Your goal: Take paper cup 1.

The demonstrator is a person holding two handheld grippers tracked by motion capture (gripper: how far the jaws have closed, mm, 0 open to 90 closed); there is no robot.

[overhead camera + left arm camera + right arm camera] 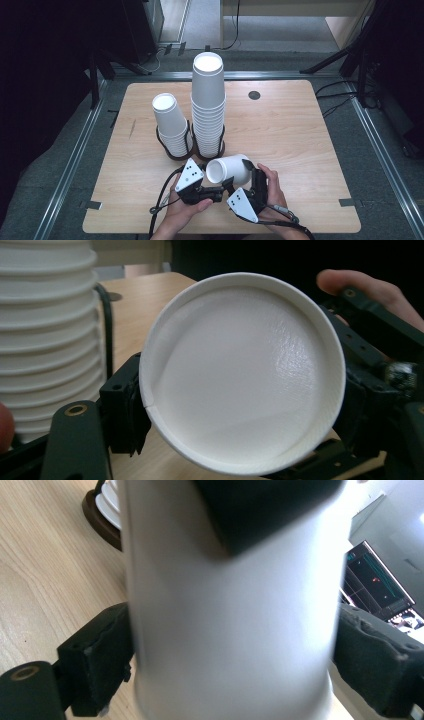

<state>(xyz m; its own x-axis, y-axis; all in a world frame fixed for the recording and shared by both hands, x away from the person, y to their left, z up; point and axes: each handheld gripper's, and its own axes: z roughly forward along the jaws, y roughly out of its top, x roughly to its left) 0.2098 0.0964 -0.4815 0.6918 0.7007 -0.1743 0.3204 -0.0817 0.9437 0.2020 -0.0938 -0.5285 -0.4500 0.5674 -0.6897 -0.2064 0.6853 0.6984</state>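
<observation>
A single white paper cup [227,169] lies on its side just above the table, between my two hands. In the left gripper view its open mouth [240,370] faces the camera. My left gripper [220,180] [237,400] is shut on the cup near its rim, one black pad [122,400] against the lip. My right gripper [250,172] [230,645] stands around the cup's body [230,620]; its pads [107,650] sit close beside the walls without squeezing, so it reads as open. A black jaw tip [265,510] crosses the cup's far end.
A tall stack of white cups [207,105] and a shorter stack [171,125] stand in dark ring holders [175,152] just beyond my hands. A round dark grommet [254,95] sits at the back of the wooden table [300,150]. Metal rails edge the floor.
</observation>
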